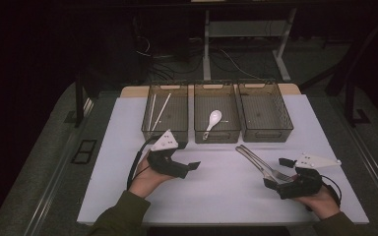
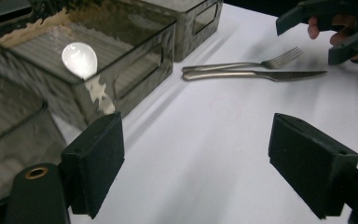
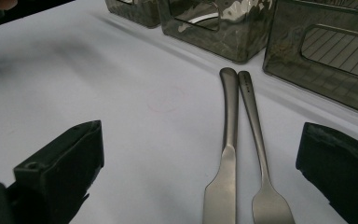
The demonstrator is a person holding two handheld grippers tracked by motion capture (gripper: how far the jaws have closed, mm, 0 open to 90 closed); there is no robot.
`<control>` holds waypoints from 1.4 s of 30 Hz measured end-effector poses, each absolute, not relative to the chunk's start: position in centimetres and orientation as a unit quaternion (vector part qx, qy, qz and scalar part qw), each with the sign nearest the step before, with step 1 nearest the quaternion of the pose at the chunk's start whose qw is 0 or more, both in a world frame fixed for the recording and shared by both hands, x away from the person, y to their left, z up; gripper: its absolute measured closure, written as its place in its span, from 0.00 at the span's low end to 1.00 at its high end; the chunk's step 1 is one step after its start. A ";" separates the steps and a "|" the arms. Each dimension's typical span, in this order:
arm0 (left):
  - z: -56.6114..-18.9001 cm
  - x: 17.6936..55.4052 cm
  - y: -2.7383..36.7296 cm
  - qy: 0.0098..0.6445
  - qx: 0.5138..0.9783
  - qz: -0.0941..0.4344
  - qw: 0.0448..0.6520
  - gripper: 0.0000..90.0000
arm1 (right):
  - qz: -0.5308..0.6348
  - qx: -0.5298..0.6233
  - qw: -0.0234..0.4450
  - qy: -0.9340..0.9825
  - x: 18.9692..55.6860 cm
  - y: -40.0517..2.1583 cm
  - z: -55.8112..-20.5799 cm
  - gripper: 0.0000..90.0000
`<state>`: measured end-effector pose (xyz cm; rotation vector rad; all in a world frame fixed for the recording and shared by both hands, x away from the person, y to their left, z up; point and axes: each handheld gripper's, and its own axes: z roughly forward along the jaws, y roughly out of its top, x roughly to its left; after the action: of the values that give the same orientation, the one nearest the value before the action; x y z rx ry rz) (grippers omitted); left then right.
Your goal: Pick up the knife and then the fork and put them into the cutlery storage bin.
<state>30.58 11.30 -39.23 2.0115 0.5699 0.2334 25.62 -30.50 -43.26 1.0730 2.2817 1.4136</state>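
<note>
Left gripper and right gripper hover, jaws apart.

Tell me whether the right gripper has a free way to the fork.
Probably yes: the right gripper stands open right at the fork, which lies flat beside the knife on the table, nothing between.

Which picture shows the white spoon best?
The high view: the whole white spoon lies in the middle bin. The left gripper view shows its bowl through the bin wall; the right gripper view gives just a pale glint.
</note>
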 end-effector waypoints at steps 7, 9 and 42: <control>-40.4 28.9 13.0 0.238 0.826 0.100 0.501 0.15 | 0.484 0.369 0.123 0.784 25.6 -30.4 -43.3 0.01; -40.7 28.4 13.5 0.240 0.826 0.103 0.500 0.14 | 0.485 0.369 0.123 0.783 25.6 -30.5 -43.2 0.01; -42.8 26.7 15.6 0.252 0.823 0.094 0.501 0.00 | 0.450 0.378 0.130 0.799 26.6 -31.2 -41.5 0.06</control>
<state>26.74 15.55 -42.83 1.9896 0.6095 0.2267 26.65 -31.24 -41.54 1.0994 2.3200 1.3061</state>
